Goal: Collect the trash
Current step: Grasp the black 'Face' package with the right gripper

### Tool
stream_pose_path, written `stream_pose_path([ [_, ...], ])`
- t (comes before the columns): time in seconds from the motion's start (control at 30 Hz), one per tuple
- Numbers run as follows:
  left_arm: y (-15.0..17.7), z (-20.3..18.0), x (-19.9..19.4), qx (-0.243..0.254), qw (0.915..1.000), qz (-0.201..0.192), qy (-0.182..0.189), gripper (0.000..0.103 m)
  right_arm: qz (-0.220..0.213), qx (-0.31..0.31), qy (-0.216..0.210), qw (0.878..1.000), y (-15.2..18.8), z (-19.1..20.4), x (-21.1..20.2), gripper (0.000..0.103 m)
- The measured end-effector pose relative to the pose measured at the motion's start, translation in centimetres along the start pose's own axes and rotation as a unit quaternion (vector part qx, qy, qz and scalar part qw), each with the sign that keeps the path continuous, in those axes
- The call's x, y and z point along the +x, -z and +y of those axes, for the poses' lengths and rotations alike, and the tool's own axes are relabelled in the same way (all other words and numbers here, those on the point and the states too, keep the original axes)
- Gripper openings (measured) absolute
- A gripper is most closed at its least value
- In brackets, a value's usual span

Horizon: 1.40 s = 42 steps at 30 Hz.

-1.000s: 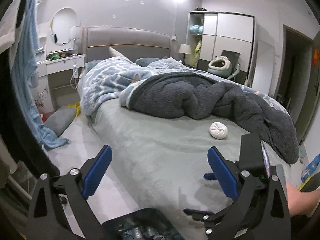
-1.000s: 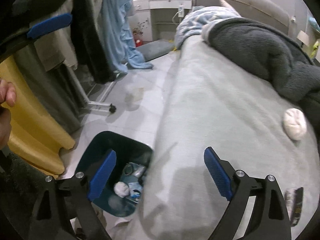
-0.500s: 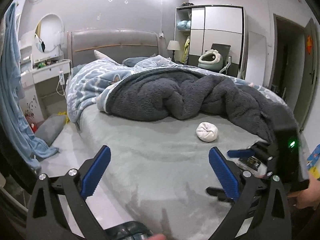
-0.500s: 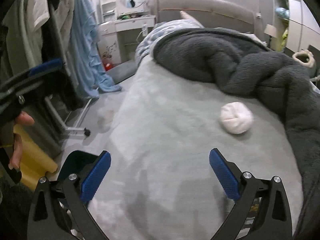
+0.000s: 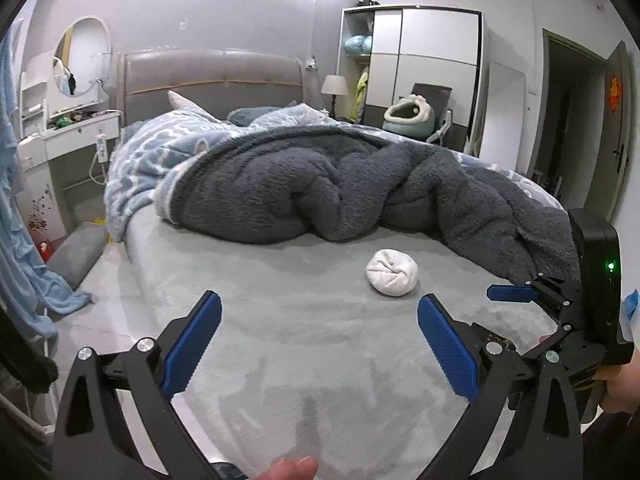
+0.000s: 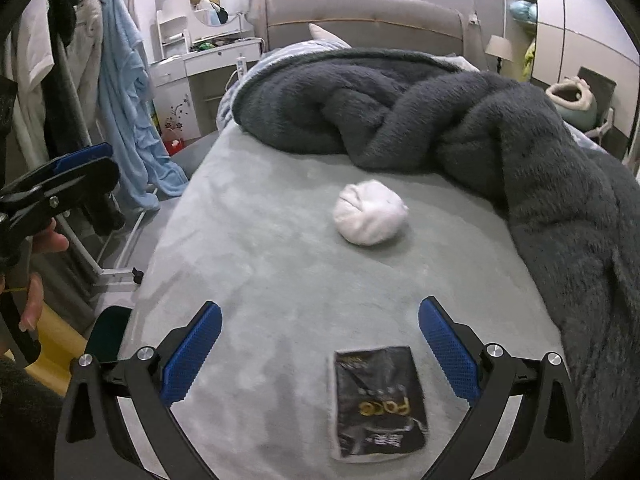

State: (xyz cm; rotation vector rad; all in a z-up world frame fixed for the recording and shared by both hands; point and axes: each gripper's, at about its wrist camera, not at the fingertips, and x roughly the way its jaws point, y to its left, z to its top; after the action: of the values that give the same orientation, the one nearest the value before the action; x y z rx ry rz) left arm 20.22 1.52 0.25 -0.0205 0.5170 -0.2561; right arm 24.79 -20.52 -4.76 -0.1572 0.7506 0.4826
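Grey-green bed sheet (image 6: 256, 248) carries two bits of trash: one white paper wad (image 6: 370, 218) mid-bed and one black packet (image 6: 378, 400) nearer. Two grippers hover, left gripper (image 5: 320, 344) and right gripper (image 6: 320, 344), both spread wide, holding nothing.

I see a white crumpled wad (image 6: 370, 218) on the pale grey-green bed sheet (image 6: 260, 280), a black packet (image 6: 378, 400) with gold lettering, a dark charcoal fleece blanket (image 6: 440, 120), a blue-and-white patterned quilt (image 5: 160, 152), and a light blue garment (image 6: 124, 100). My gripper pads (image 6: 192, 352) are blue.
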Motion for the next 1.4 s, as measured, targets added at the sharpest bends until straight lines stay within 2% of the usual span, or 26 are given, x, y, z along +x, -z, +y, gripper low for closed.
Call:
stream_pose_path([
  [0.4,-0.3,-2.5,4.6,0.025,0.9990,0.021,0.030,0.100,0.018,0.024,0.006,1.000,2.8,-2.6,1.4,0.100],
  [0.87,-0.6,-5.0,10.4,0.040,0.9956,0.046,0.071,0.100,0.043,0.017,-0.020,0.999,4.4,-3.2,1.5,0.099],
  [0.97,-0.9,-5.1,11.5,0.024,0.9949,0.049,0.085,0.100,0.048,0.000,-0.026,0.999,4.7,-2.8,1.4,0.085],
  [1.0,-0.9,-5.3,11.8,0.024,0.9949,0.048,0.085,0.100,0.053,-0.008,-0.023,0.998,5.0,-2.7,1.6,0.076],
  [1.1,-1.1,-5.8,12.7,0.031,0.9950,0.049,0.081,0.100,0.062,-0.016,-0.020,0.998,5.4,-2.7,1.5,0.065],
  [1.4,-0.8,-6.3,15.9,0.018,0.9950,0.064,0.074,0.100,0.051,-0.011,-0.039,0.998,5.4,-3.8,-0.2,0.054],
])
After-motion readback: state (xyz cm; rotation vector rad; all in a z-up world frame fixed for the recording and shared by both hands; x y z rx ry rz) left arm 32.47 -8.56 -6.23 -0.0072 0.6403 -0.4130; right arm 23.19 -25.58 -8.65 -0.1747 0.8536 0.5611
